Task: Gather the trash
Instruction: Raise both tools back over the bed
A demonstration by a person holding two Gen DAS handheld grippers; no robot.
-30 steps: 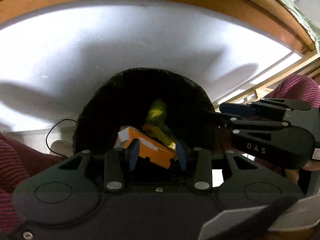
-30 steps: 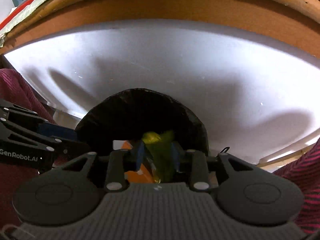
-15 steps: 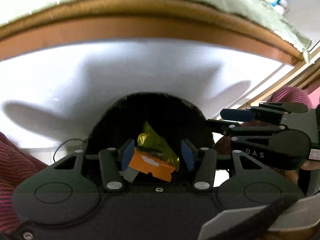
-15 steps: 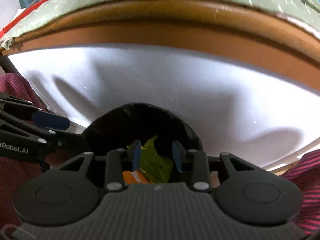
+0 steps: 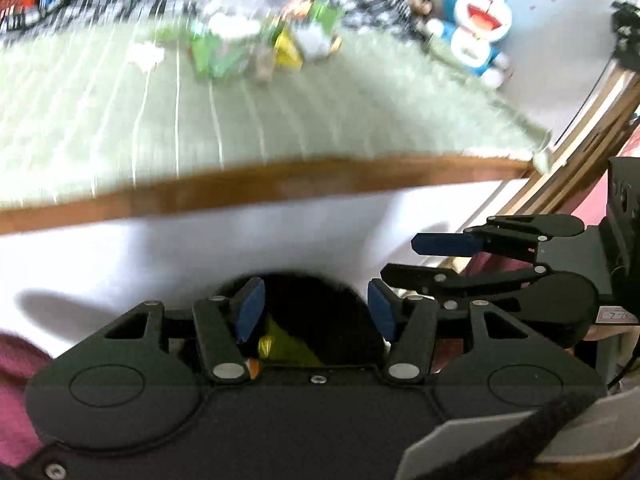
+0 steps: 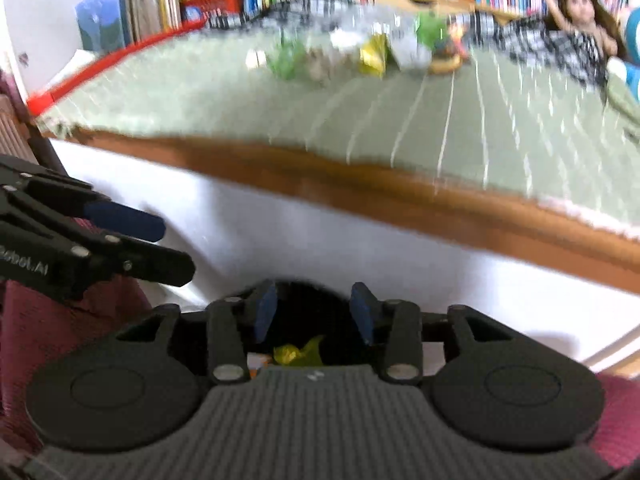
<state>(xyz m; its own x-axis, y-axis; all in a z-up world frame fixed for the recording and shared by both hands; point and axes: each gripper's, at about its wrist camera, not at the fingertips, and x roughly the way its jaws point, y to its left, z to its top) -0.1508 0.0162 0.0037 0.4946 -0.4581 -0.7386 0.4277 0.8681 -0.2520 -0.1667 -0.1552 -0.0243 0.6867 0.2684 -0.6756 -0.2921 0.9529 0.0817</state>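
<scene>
Both grippers, left (image 5: 316, 310) and right (image 6: 314, 314), have just been spreading their blue-padded jaws and stand partly apart with nothing gripped. Below them gapes a round black bin (image 5: 320, 308) holding a crinkled yellow-green wrapper (image 5: 286, 348) and an orange carton (image 6: 254, 360). Beyond, a wood-edged table (image 6: 360, 184) under a striped green cloth (image 5: 160, 120) carries blurred litter (image 5: 248, 46), far from the bin.

Pale green cloth (image 5: 120, 120) (white-striped), yellow-green wrapper (image 6: 298, 354), blue-and-white toy (image 5: 478, 20).
</scene>
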